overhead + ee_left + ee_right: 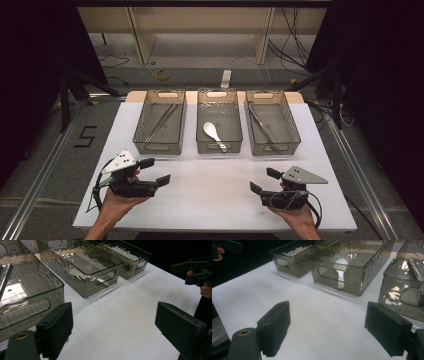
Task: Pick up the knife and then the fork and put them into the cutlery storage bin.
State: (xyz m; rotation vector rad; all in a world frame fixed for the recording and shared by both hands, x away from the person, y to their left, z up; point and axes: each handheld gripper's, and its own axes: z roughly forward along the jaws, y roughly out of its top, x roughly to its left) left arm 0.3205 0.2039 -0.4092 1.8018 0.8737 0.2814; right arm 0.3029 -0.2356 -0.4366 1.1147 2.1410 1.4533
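Three smoky clear bins stand in a row at the back of the white table [210, 195]. The left bin [159, 148] holds metal tongs [161, 122]. A white spoon [212, 132] lies in the middle bin [219, 148], and the spoon [340, 272] shows through its wall. The right bin [276, 148] holds another pair of metal tongs [261, 125]. My left gripper [156, 171] is open over the front left of the table, with nothing between its jaws [117, 332]. My right gripper [263, 180] is open at the front right, also holding nothing [329, 331].
Bare white table lies between the grippers and the bins. Grey floor with metal rails [45, 165] runs along both sides. A wooden frame [200, 30] and cables [162, 74] lie behind the table. Black curtains close in left and right.
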